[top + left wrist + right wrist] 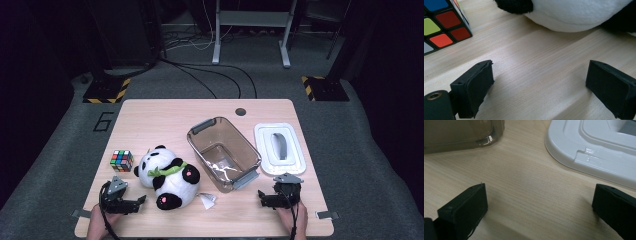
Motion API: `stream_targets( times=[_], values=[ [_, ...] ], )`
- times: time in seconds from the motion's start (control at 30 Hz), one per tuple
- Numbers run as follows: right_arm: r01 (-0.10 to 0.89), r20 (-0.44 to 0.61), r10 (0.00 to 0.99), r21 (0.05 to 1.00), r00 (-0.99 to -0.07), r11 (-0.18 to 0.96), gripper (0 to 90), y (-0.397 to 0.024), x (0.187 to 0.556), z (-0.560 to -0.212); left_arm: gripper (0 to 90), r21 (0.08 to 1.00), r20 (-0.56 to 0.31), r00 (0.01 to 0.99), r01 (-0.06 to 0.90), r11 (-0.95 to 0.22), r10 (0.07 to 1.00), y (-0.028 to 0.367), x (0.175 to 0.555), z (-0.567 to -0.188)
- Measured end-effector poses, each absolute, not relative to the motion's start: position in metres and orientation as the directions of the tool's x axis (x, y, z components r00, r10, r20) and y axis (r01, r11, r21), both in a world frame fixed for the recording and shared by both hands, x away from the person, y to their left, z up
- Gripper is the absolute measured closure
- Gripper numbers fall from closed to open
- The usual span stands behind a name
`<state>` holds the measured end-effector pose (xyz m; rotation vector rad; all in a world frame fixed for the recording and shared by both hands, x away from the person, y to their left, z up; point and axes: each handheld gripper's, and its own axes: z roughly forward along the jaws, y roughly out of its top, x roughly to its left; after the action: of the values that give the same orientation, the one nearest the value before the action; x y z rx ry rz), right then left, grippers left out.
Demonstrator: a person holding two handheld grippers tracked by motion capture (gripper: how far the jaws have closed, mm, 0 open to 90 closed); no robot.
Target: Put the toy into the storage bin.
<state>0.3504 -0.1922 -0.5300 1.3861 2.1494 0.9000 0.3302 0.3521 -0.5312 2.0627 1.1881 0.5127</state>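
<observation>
Soft black-and-white panda plush (168,177) sits centre-frame beside my left gripper (141,200), jaws spread wide, empty; right gripper (260,196) likewise. Plush could squash and slip loose.

Lighting: bright overhead on the pale wooden table (150,112); surroundings dark. Glare: white glints inside the clear brown plastic bin (223,150), ahead-left of the right gripper (266,198). Shadows: soft, beneath the jaws. Focus: gripper views sharp on wood grain; the high view slightly soft.
</observation>
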Motion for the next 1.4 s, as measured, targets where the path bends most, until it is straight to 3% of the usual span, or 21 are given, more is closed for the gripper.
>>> stream_targets(
  times=[0.4,0.83,1.4],
  values=[
    [0.638,-0.005,0.914,0.715,-0.406,0.288,0.0,-0.191,0.35,-0.53,0.6,0.698,0.01,0.532,0.603,-0.387,0.846,0.349,0.327,-0.517],
    [0.637,-0.006,0.913,0.715,-0.407,0.289,0.0,-0.191,0.35,-0.53,0.0,0.785,-0.068,0.541,0.547,-0.29,0.838,0.356,0.322,-0.46],
    [0.635,-0.005,0.913,0.717,-0.409,0.288,0.0,-0.191,0.35,-0.53,0.0,0.819,0.02,0.654,0.423,-0.387,0.757,0.31,0.344,-0.411]
  ],
)
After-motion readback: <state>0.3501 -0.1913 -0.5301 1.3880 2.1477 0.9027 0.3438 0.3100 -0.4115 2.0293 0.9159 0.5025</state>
